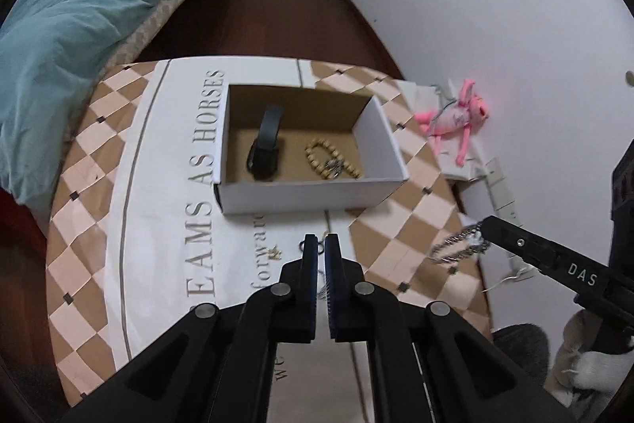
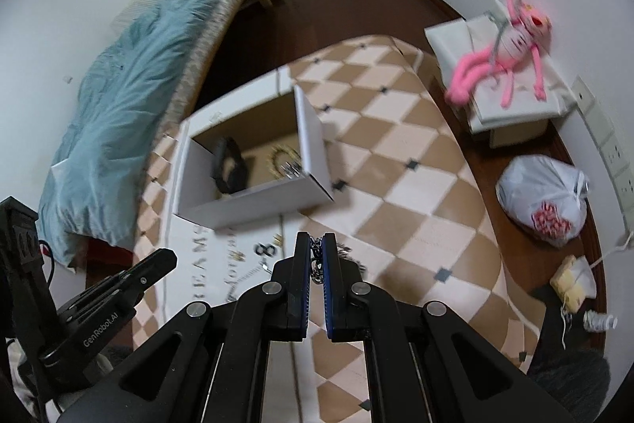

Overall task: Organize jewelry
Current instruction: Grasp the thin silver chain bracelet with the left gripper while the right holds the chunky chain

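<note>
In the box (image 1: 309, 199) we've already got a watch (image 1: 266, 145) and beads (image 1: 331, 159); right gripper (image 2: 316, 252) pinches a chain (image 1: 459, 248), left gripper (image 1: 321, 248) nearly closed, empty, bits (image 1: 273, 253) remain.

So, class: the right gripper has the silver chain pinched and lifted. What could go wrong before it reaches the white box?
1. The silver chain dangles loose from the right gripper, pinched only at the fingertips, so it may slip.
2. It might snag the white box wall instead of clearing it.
3. Dropped in, it could tangle with the beaded bracelet beside the black watch.
</note>
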### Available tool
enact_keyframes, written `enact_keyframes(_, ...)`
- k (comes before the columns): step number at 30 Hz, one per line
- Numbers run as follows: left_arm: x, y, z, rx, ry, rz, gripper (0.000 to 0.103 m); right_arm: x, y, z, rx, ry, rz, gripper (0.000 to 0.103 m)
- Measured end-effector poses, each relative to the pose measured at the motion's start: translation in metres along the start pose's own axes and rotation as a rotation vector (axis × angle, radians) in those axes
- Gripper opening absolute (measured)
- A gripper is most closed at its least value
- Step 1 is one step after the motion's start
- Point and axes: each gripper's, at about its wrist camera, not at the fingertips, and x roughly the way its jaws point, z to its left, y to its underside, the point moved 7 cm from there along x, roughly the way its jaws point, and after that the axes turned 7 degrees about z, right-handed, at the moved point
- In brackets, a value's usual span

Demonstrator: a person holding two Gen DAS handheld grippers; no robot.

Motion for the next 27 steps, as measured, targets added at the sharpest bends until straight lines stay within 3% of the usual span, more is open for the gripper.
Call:
enact_keyframes(4, 0.011, 0.004, 0.004, -0.016, 0.006, 0.041, 0.006, -0.002, -0.005, 0.01, -0.022, -0.012, -0.005, 0.006)
enact_keyframes(6, 0.023, 0.012, 0.012, -0.005, -0.045, 0.064, 0.011, 0.008, -0.001, 0.012, -0.026, -0.021, 0.015, 0.006)
enact_keyframes(7, 0.03, 0.017, 0.015, 0.003, -0.063, 0.071, 0.026, 0.015, 0.002, 0.012, -0.029, -0.02, 0.026, 0.006)
enact_keyframes(8, 0.037, 0.022, 0.018, 0.008, -0.071, 0.079, 0.06, 0.023, 0.007, 0.011, -0.031, -0.016, 0.041, 0.006)
enact_keyframes(9, 0.045, 0.028, 0.024, 0.002, -0.084, 0.095, 0.077, 0.03, 0.011, 0.009, -0.032, -0.01, 0.054, 0.006)
enact_keyframes(10, 0.05, 0.034, 0.03, -0.005, -0.088, 0.101, 0.086, 0.039, 0.018, 0.005, -0.029, -0.003, 0.072, 0.006)
enact_keyframes(17, 0.081, 0.073, 0.049, 0.016, -0.175, 0.165, 0.086, 0.073, 0.054, -0.023, 0.027, 0.013, 0.116, 0.006)
enact_keyframes(24, 0.095, 0.078, 0.027, 0.134, -0.247, 0.116, 0.081, 0.081, 0.068, -0.037, 0.047, 0.023, 0.112, 0.006)
enact_keyframes(25, 0.096, 0.076, 0.023, 0.156, -0.258, 0.103, 0.072, 0.081, 0.068, -0.038, 0.048, 0.026, 0.109, 0.006)
enact_keyframes(27, 0.094, 0.073, 0.016, 0.191, -0.249, 0.075, 0.037, 0.079, 0.067, -0.04, 0.05, 0.027, 0.098, 0.006)
